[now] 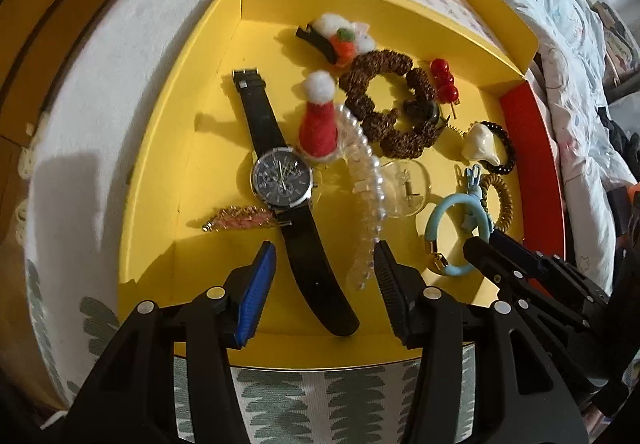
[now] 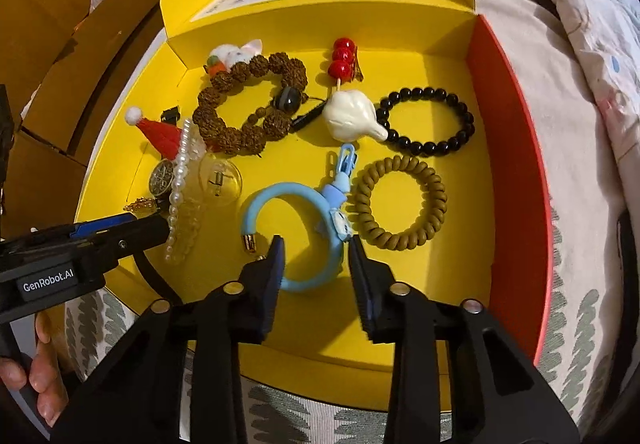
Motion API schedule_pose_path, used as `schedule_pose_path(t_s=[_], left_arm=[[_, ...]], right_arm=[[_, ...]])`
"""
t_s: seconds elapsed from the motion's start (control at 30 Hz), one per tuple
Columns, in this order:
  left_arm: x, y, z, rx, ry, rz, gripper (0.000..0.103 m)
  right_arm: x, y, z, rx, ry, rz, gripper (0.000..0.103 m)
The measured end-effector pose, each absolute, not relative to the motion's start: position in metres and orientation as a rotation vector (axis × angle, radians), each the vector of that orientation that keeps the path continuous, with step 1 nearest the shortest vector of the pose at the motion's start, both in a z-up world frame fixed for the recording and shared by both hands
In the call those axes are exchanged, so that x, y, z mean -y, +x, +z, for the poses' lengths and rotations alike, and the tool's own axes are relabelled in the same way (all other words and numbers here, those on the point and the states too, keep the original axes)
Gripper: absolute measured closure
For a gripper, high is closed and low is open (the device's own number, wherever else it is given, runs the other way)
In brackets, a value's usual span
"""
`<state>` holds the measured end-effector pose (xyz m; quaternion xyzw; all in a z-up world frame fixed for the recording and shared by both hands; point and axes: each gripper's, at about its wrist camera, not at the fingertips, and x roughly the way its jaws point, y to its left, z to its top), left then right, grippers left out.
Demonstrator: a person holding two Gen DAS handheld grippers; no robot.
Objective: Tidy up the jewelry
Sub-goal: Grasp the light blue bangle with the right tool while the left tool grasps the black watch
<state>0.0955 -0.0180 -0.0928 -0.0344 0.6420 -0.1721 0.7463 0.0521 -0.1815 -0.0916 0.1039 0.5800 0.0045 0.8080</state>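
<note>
A yellow box (image 1: 160,172) (image 2: 400,324) holds the jewelry. My left gripper (image 1: 324,256) is open over the lower strap of a black watch (image 1: 282,180), with a pearl strand (image 1: 366,180) by its right finger. My right gripper (image 2: 316,248) is open, its jaws on either side of the near rim of a light blue bracelet (image 2: 296,280) (image 1: 456,264). Beside it lie an olive coil hair tie (image 2: 400,204), a black bead bracelet (image 2: 428,120), a white shell charm (image 2: 348,116), a brown seed bracelet (image 2: 248,104) (image 1: 380,100) and a red felt hat (image 1: 318,128).
A red cherry pin (image 2: 342,58), a fluffy hair clip (image 1: 336,34), a gold-pink clip (image 1: 240,222) and a clear disc (image 1: 404,188) also lie in the box. The box's red side wall (image 2: 508,148) rises at the right. The box sits on patterned fabric (image 1: 312,396); bedding (image 2: 580,4) is to the right.
</note>
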Motion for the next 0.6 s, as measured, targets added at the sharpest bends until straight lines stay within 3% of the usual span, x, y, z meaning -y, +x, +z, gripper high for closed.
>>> schedule_pose_path(t_s=[0.2, 0.47, 0.6], left_arm=[[0.019, 0.101, -0.096, -1.409, -0.098, -0.369, 0.054], [0.012, 0.096, -0.094, -1.399, -0.145, -0.385, 0.074], [0.007, 0.096, -0.093, -1.395, -0.163, -0.388, 0.074]], right_arm=[[0.179, 0.052, -0.097, -1.251, 0.234, 0.023, 0.083], [0.182, 0.048, -0.095, -1.241, 0.255, 0.024, 0.090], [0.183, 0.047, -0.094, -1.241, 0.256, 0.025, 0.091]])
